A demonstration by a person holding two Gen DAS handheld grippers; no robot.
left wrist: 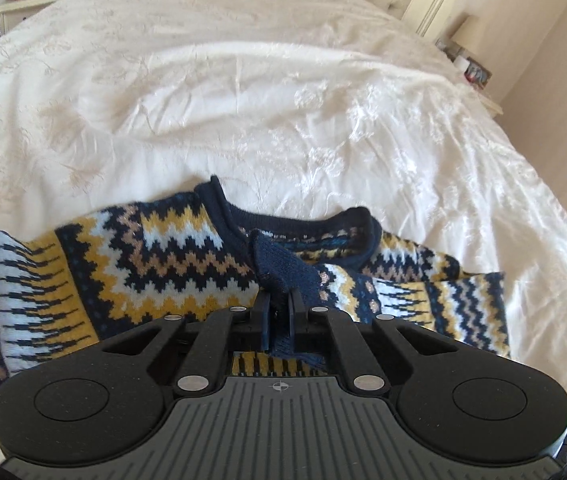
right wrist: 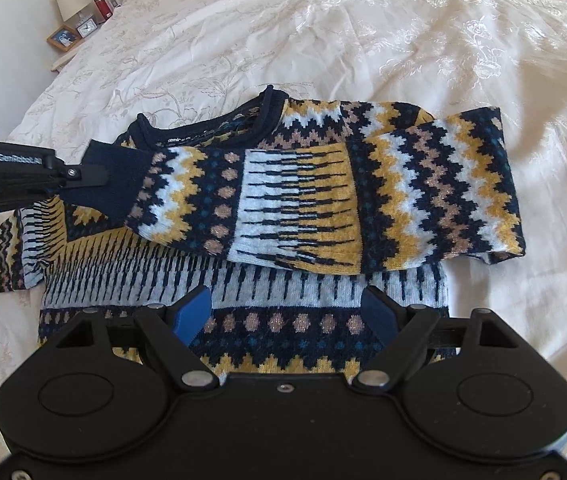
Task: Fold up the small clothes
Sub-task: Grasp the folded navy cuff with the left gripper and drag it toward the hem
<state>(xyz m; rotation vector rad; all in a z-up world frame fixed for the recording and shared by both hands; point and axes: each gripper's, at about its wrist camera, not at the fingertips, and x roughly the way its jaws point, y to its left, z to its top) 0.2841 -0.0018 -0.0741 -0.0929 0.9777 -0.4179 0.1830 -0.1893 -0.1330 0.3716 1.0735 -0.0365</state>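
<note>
A small knitted sweater [right wrist: 323,208] in navy, mustard yellow, pale blue and tan zigzag bands lies spread on a bed covered with a cream embroidered bedspread [right wrist: 403,40]. Its body lies flat just ahead of and beneath the right gripper [right wrist: 287,316], with the navy ribbed neckline [right wrist: 203,128] at the far side.

One sleeve [right wrist: 283,200] is drawn sideways across the chest of the sweater. Its navy ribbed cuff [right wrist: 119,180] sits between the fingers of the left gripper [left wrist: 279,308], which are pressed together and pinching the cuff. In the left wrist view, the cuff fabric passes through the gap between those fingers, with the neckline directly beyond them.

The right gripper hangs over the lower body of the sweater. Its fingers [right wrist: 193,312], with blue pads, are spread wide and hold nothing. The hem area lies between and below them.

The step in hand appears to be the sleeve fold: the sleeve is carried across the chest but not yet let go. The next move probably calls for laying the cuff down flat on the body, parting the left fingers, and clearing them without dragging the knit. The other sleeve, bunched to the left of the right fingers, looks to need the same treatment. The soft knit may sag or slide, so the free right fingers could steady the body.
</note>
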